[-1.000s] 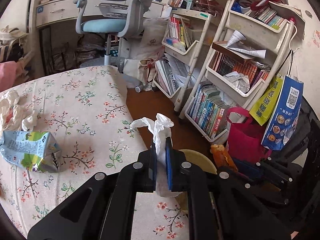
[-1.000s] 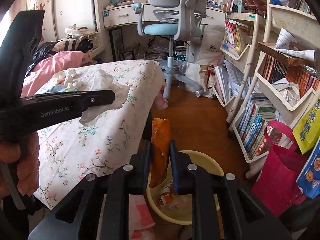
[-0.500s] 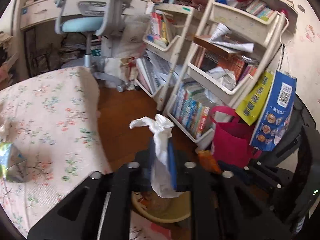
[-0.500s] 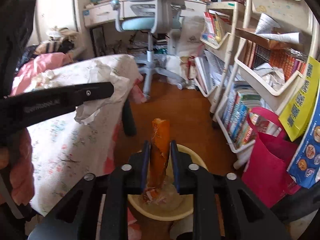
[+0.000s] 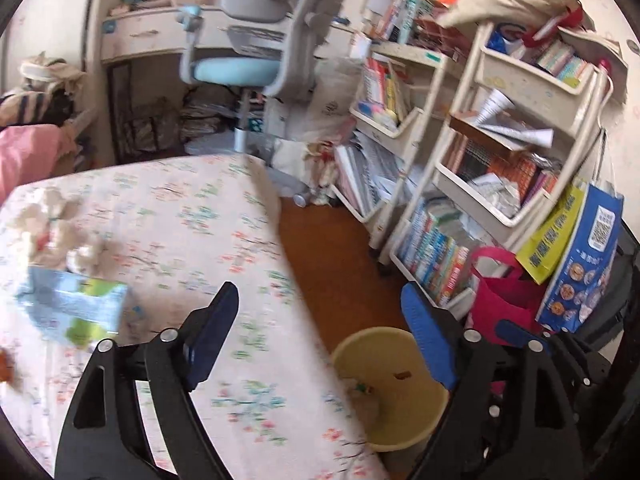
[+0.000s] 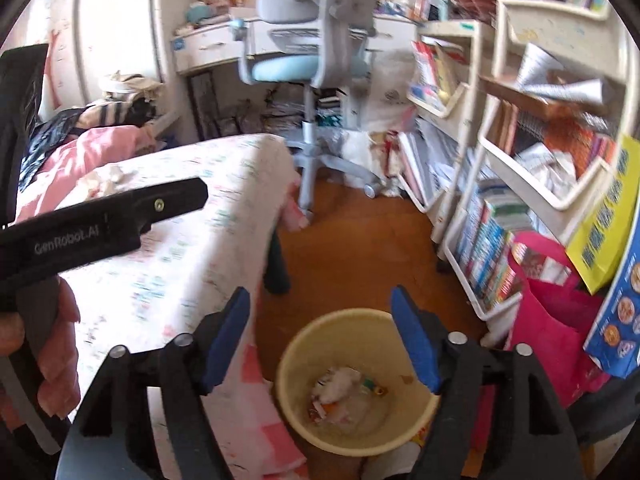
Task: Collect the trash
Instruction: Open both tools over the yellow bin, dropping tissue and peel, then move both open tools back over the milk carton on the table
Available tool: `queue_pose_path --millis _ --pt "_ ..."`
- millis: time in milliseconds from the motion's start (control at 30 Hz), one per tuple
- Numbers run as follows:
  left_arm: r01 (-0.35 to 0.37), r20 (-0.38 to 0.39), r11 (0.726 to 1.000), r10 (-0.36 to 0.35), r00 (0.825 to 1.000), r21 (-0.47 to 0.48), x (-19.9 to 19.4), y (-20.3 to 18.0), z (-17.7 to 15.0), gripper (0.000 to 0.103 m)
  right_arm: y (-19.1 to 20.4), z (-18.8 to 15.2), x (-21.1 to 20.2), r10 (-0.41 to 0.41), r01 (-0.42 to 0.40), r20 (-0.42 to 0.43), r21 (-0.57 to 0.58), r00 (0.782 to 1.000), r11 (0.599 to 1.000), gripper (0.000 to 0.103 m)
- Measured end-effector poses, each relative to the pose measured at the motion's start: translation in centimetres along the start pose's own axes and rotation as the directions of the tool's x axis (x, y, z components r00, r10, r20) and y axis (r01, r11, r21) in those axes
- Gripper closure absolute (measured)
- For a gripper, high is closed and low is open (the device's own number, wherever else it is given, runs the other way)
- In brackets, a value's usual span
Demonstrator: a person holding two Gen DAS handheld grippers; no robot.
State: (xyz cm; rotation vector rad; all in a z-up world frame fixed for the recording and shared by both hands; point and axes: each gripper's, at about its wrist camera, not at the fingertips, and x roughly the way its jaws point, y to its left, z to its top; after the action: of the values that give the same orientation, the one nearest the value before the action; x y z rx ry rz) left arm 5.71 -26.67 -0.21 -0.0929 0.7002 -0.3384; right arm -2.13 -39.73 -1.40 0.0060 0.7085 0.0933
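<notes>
Hand-held gripper (image 6: 320,336) jaws wide, empty

motion blur smears the carton (image 5: 74,312) and crumpled tissues (image 5: 56,228); the bin (image 6: 304,360) scraps stay unidentifiable.

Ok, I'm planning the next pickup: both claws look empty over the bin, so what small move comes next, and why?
Probably swing the left claw back toward the crushed carton on the floral bedspread. Both claws are open and empty, the yellow bin already holds scraps, and the carton and crumpled tissues remain.
</notes>
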Motion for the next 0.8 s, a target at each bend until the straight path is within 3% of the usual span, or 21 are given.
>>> queue_pose_path --millis 267,800 --pt "-0.143 0.038 0.988 0.145 0.989 -0.051 -3.6 6.0 0.4 0.013 5.2 0.6 0.9 0.052 -0.051 0.001 -0.085 0.999 0.995 0.019" --pt "-0.258 0.022 0.957 0.263 0.965 -0.132 -6.4 15.0 -0.5 0.009 11.8 1.1 3.4 0.086 -0.089 -0.024 -0.145 0.996 0.985 0.011"
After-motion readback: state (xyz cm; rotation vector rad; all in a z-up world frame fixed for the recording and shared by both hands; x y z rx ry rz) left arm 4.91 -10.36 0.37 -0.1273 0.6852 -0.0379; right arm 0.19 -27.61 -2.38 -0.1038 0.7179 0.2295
